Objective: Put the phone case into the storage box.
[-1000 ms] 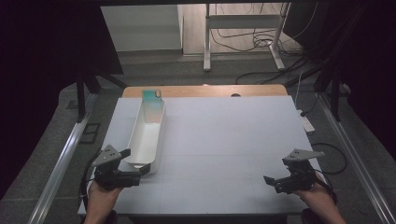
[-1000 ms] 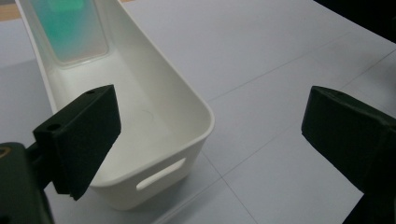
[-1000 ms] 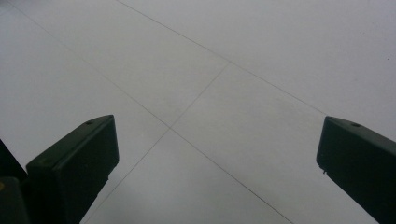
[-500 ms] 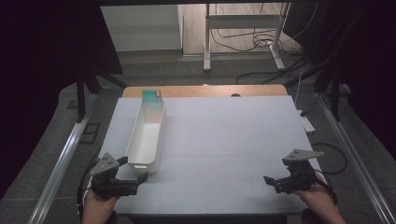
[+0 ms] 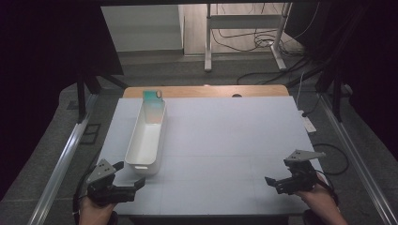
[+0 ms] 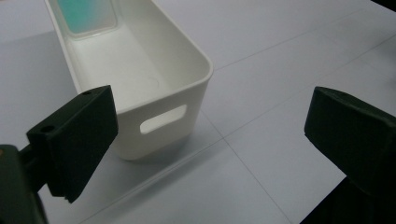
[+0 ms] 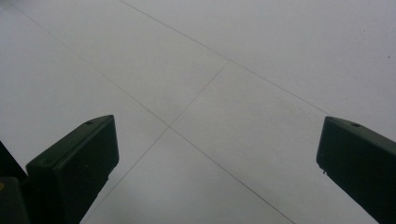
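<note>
Left gripper (image 5: 126, 177), high view: jaws apart, empty, at the table's (image 5: 225, 140) near-left corner. One white bin (image 5: 146, 140) lies just ahead of it, apart from the jaws, long axis running away from the person; one teal-tinted item (image 5: 153, 99) sits at its far end. Right gripper (image 5: 277, 180) rests well apart at the near-right, so the left is the nearer one.

Left gripper view: jaws wide; bin (image 6: 140, 74) ahead and left, handle slot (image 6: 163, 125) facing the gripper.

Right gripper view: jaws spread over bare table (image 7: 210, 93), holding nothing.
</note>
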Tool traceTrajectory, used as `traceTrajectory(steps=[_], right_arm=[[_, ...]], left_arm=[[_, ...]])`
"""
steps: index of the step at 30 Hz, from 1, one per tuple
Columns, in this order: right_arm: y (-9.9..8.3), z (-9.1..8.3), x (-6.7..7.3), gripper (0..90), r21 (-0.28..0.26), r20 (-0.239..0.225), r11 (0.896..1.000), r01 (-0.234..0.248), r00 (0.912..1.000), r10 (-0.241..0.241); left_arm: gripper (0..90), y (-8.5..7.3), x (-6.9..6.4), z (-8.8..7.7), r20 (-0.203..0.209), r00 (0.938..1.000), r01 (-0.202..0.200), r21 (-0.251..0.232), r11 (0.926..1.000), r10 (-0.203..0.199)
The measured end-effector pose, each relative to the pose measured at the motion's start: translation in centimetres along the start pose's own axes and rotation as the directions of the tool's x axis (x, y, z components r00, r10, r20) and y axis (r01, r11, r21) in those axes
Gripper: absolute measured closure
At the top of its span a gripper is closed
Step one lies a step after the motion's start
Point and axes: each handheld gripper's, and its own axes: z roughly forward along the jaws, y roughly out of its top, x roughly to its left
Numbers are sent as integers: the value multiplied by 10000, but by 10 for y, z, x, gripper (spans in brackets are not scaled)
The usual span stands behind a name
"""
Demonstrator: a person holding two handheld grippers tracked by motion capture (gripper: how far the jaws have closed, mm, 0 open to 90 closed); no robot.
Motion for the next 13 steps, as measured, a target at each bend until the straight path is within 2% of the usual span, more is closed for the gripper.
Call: traceTrajectory(steps=[5,8,13], right_arm=[[0,0,0,0,28,-5,10000,-30,10000,30],[0,0,1,0,47,20,10000,16,10000,-16],[0,1,0,0,74,-4,10000,12,10000,-12]], left_arm=[[34,-1,-1,-1,-216,9998,0,120,9999,3],[34,1,-3,2,-351,9992,-151,419,9990,166],[33,1,-4,3,-347,9993,-156,452,9989,171]])
